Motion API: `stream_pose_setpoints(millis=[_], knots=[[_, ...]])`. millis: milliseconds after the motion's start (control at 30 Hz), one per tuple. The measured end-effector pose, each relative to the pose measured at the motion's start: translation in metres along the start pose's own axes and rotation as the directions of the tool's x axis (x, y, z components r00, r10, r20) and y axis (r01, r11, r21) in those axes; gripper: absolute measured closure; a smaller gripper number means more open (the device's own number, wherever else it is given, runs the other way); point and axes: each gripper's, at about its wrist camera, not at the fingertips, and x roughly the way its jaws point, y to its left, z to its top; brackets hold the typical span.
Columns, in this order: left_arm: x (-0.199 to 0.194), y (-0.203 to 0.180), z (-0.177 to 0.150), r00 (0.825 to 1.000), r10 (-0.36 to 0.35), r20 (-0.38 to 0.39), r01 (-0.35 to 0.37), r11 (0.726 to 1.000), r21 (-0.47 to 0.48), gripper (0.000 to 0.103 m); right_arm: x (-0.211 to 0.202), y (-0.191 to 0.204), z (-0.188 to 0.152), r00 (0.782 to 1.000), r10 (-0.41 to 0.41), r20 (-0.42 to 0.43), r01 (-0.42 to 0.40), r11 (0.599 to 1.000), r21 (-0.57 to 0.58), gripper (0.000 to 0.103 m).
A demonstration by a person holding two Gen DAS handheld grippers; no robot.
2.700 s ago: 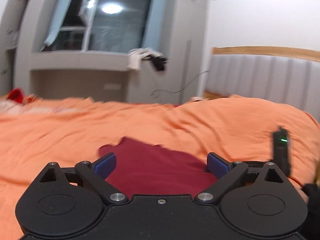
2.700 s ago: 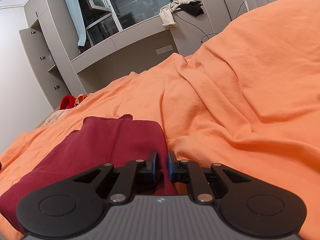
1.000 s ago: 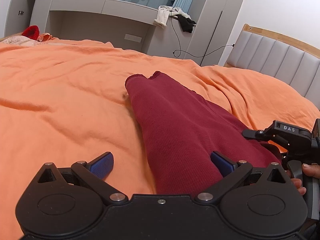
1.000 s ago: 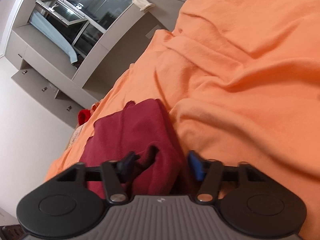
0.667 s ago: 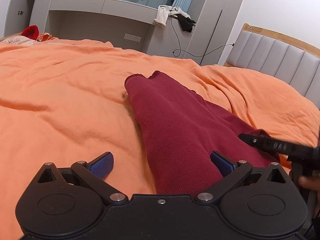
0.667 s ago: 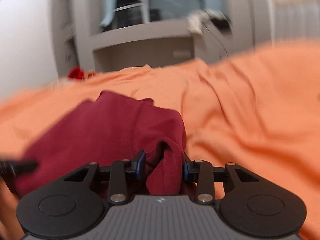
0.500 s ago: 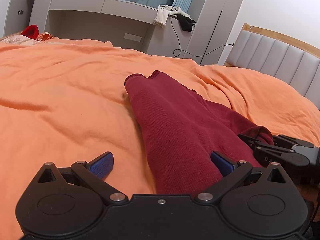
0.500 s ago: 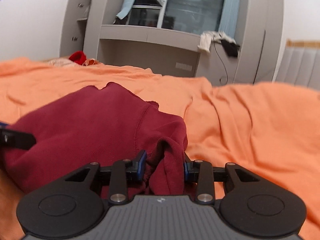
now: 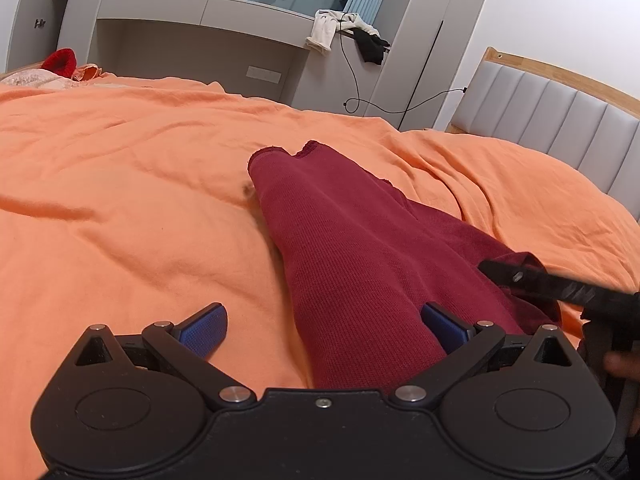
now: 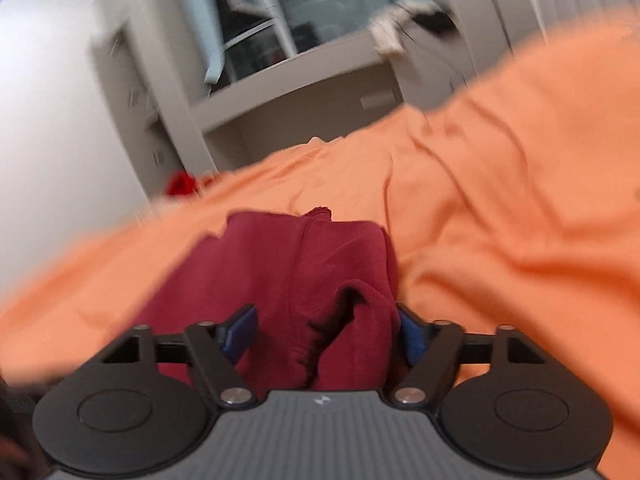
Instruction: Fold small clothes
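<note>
- While the left gripper (image 9: 322, 326) hovers low with its fingers (image 9: 204, 326) spread wide, the dark red garment (image 9: 360, 264) runs up between them, untouched by either pad.
- Over at 3 o'clock in the left wrist view, the right gripper (image 10: 326, 330) has just been opening; its fingers (image 10: 240, 328) stand apart with a bunched fold of the garment (image 10: 312, 280) between them, apparently no longer pinched.
- From there the garment stretches away toward 12 o'clock, a long doubled strip lying on the orange bed cover (image 9: 120, 200).
- Soft, light knit by the look of it: it should drape and slump, so take hold at an edge or corner, not the middle.
- Far back, a grey shelf (image 9: 200, 4) carries draped clothes.
</note>
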Motion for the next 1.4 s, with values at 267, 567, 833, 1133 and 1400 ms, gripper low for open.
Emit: stream_pose_setpoints(millis=[267,567,833,1133,1400], knots=[[0.0,0.001,0.0,1.0,0.0,-0.002,0.0,1.0,-0.002,0.0,0.024,-0.07,0.005,0.992,0.116,-0.04,-0.091,0.913,0.398,0.019],[-0.001,0.005,-0.002,1.0,-0.012,0.003,0.012,1.0,-0.008,0.0,0.042,-0.077,0.006,0.997,0.061,-0.044,-0.039,0.918,0.394,0.048],[-0.001,0.006,-0.002,1.0,-0.012,0.004,0.012,1.0,-0.008,0.0,0.038,-0.065,0.005,0.997,0.063,-0.044,-0.045,0.943,0.33,0.07],[-0.005,0.013,0.003,0.999,-0.051,0.008,0.051,0.998,-0.044,0.0,0.032,-0.047,-0.002,0.999,-0.003,-0.04,0.01,0.98,0.199,0.067],[-0.013,0.017,0.011,0.994,-0.106,0.037,0.108,0.991,-0.079,0.001,0.03,-0.048,-0.003,0.999,0.0,-0.035,0.008,0.979,0.205,0.067]])
